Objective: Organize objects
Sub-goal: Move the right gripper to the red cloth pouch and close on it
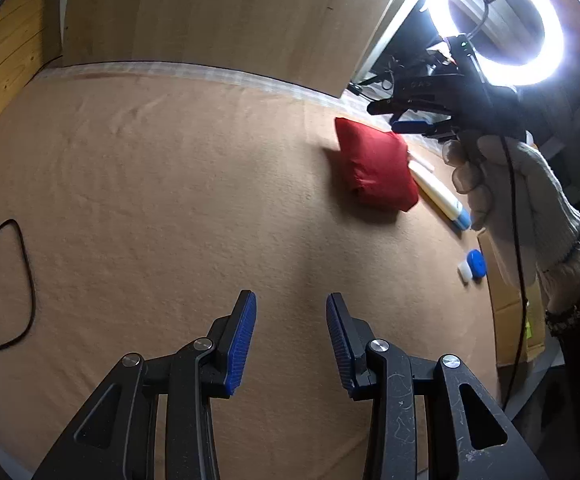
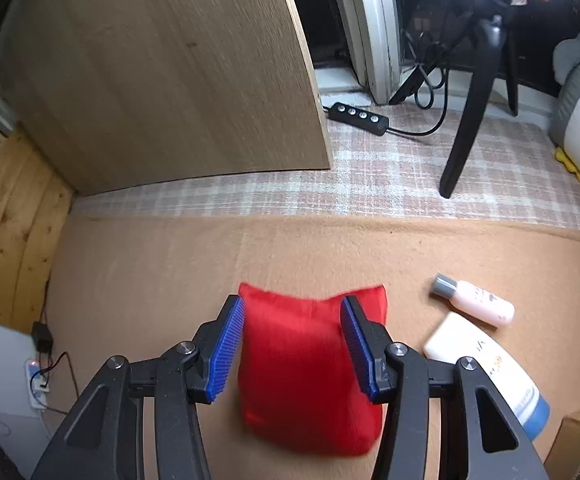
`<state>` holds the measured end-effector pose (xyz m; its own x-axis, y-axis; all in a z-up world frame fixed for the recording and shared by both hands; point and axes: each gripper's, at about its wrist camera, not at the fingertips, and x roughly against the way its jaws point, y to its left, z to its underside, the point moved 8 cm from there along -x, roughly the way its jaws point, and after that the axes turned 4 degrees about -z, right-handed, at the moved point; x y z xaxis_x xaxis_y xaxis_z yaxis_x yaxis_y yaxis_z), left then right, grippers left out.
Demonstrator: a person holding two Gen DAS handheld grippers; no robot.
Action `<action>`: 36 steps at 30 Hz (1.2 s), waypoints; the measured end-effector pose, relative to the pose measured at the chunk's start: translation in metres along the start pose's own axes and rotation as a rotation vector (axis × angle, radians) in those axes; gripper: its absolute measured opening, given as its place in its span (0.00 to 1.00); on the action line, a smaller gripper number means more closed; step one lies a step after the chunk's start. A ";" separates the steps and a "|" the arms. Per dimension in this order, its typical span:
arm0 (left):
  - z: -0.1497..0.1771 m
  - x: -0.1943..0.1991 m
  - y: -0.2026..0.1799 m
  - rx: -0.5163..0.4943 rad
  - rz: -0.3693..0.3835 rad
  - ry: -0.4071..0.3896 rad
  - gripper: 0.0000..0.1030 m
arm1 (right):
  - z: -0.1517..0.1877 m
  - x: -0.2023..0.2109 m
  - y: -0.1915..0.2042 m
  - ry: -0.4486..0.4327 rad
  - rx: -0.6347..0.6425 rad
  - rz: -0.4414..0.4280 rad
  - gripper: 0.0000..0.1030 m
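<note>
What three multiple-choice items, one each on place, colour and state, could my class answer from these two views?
1. Where does the pink bottle lie?
A. right of the red pouch
B. on top of the pouch
C. left of the pouch

2. What colour is the pink bottle's cap?
A. blue
B. grey
C. red

3. How is the left gripper?
A. shut on the pouch
B. holding a tube
C. open, empty

Key: 1 A, it lies on the mat to the pouch's right; 2 B, the cap is plainly grey; 3 C, only bare mat shows between its fingers.

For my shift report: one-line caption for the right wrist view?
Right gripper poised open above a red pouch on the tan blanket, two bottles lying to its right.
</note>
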<state>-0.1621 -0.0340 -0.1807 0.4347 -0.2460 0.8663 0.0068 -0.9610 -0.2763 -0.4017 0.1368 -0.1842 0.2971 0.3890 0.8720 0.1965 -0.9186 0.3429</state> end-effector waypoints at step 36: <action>-0.004 -0.058 -0.051 -0.065 0.106 0.076 0.62 | 0.167 0.035 0.021 0.157 0.054 -0.200 0.44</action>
<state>-0.1916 0.0288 -0.2155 0.3604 -0.3532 0.8633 -0.0955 -0.9346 -0.3426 -0.2314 0.1427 -0.2046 0.0995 0.5428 0.8340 0.2879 -0.8180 0.4980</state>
